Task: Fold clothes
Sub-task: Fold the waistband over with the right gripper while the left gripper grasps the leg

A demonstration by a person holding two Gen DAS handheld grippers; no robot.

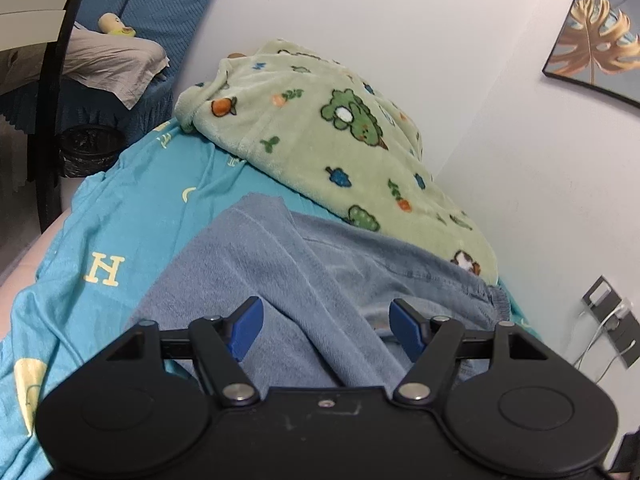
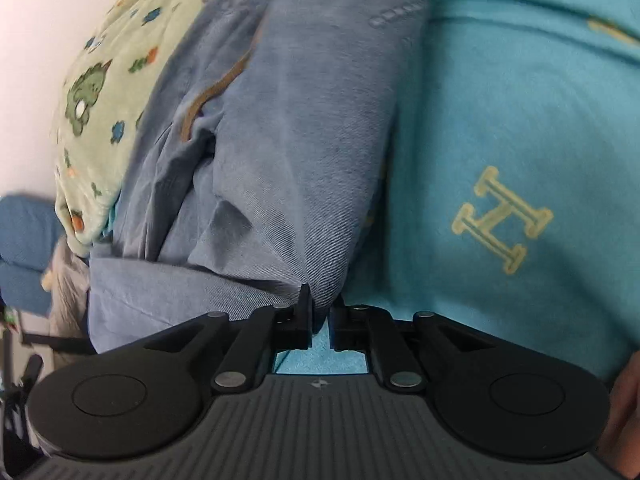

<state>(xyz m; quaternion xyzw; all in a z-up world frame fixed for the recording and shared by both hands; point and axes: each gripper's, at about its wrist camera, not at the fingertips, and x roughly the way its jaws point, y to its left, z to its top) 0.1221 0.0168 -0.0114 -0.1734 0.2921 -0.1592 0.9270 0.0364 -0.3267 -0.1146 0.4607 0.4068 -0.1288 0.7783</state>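
Blue denim trousers (image 1: pixel 288 264) lie on a turquoise bedsheet (image 1: pixel 120 208) printed with pale yellow letters. My left gripper (image 1: pixel 326 320) hovers just above the denim, open, with its blue pads (image 1: pixel 248 326) wide apart and nothing pinched between them. In the right wrist view the same trousers (image 2: pixel 288 152) run away from the camera, and a fold of their near end is pinched between the black fingers (image 2: pixel 304 312). My right gripper (image 2: pixel 322 308) is shut on that fold. The sheet (image 2: pixel 500 140) spreads to the right of it.
A pale green fleece blanket (image 1: pixel 320 132) with cartoon prints is heaped behind the trousers against the white wall. A blue-covered sofa (image 1: pixel 160 8) and a black bin (image 1: pixel 88 148) stand beyond the bed. A wall socket (image 1: pixel 612 316) with white cables sits low right. A hand (image 2: pixel 624 412) shows at the right edge.
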